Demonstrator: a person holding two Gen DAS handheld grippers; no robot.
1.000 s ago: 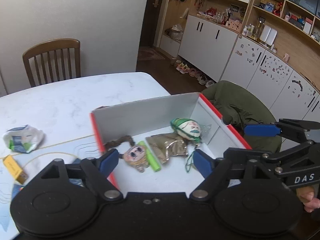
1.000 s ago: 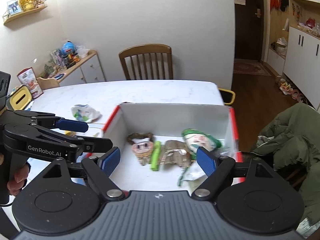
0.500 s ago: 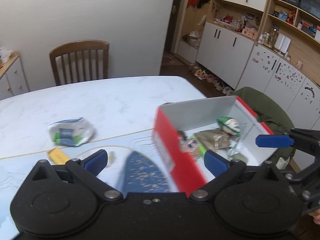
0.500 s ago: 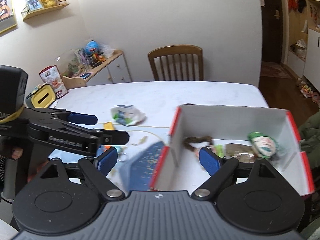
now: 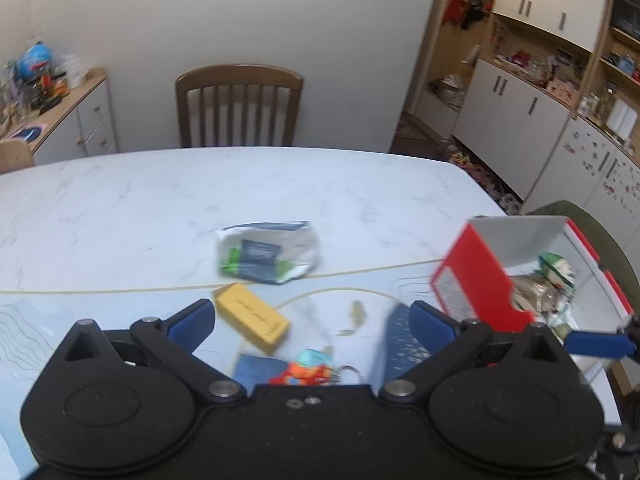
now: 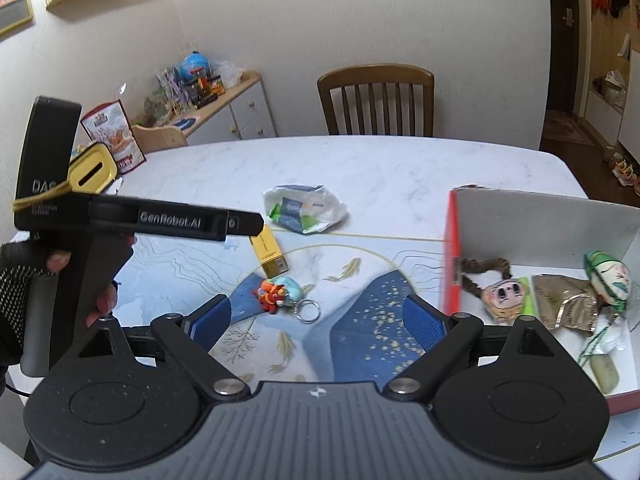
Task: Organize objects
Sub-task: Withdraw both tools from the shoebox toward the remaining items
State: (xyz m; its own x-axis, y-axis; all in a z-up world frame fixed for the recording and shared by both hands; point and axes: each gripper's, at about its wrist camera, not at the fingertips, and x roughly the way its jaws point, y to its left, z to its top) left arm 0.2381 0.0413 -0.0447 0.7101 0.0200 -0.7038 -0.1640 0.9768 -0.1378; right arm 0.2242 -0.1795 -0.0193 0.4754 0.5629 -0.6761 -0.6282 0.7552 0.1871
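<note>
Right wrist view, orange-and-teal keychain toy [image 6: 280, 293] on mat, both grippers [image 6: 318, 316] [image 5: 310, 320] wide open, empty

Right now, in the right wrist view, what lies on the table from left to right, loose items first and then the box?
Yellow block → keychain toy → crumpled plastic packet → red-and-white box, holding: braided doll head → green stick → green-capped doll head.

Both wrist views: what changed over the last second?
Both tools, left and right, swung left, from over the red-and-white cardboard box to the loose items on the table, open and empty throughout. The yellow rectangular block and crumpled plastic packet lie unmoved.
</note>
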